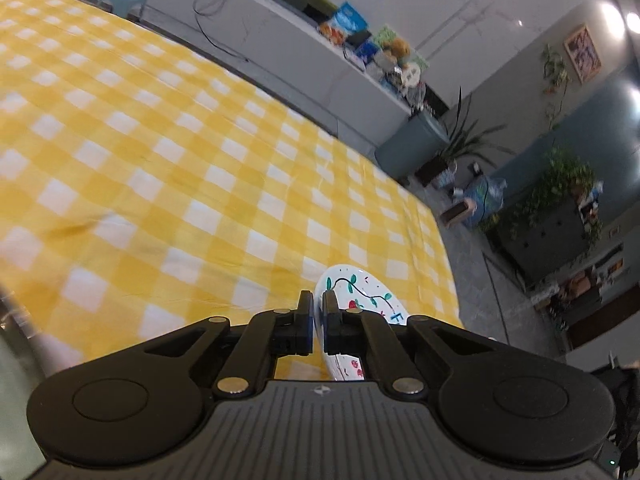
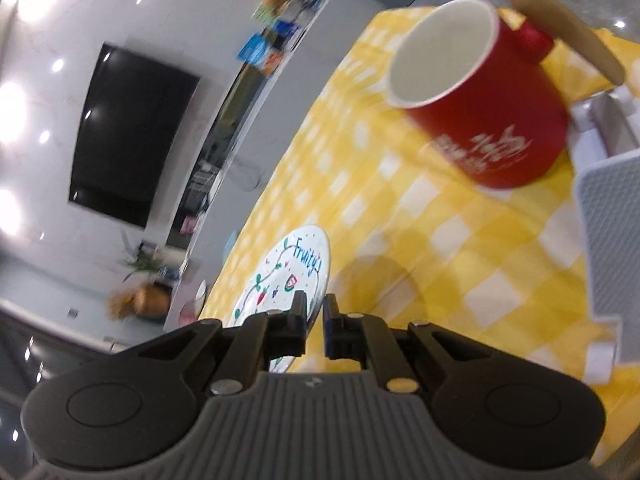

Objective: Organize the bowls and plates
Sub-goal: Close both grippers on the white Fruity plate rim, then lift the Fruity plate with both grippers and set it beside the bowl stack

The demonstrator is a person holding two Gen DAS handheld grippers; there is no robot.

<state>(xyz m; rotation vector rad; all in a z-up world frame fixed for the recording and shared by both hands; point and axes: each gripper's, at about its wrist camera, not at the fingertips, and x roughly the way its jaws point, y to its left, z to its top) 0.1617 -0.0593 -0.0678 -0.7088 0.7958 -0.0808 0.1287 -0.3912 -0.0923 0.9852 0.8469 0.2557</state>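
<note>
My left gripper [image 1: 318, 304] is shut on the rim of a white plate [image 1: 360, 300] painted with vines and fruit, and holds it on edge above the yellow checked tablecloth [image 1: 180, 160]. My right gripper [image 2: 315, 308] is shut on the rim of a like white plate [image 2: 288, 272] lettered "Fruity", held tilted over the cloth [image 2: 440, 240]. A red pot [image 2: 480, 92] with a white inside and a wooden handle [image 2: 568, 32] stands on the cloth ahead of the right gripper.
A grey dish rack [image 2: 612, 232] stands at the right edge of the right wrist view. The table's far edge [image 1: 432, 208] drops to a grey floor. A long counter [image 1: 320, 68] with boxes, a bin [image 1: 412, 148] and plants stand beyond it.
</note>
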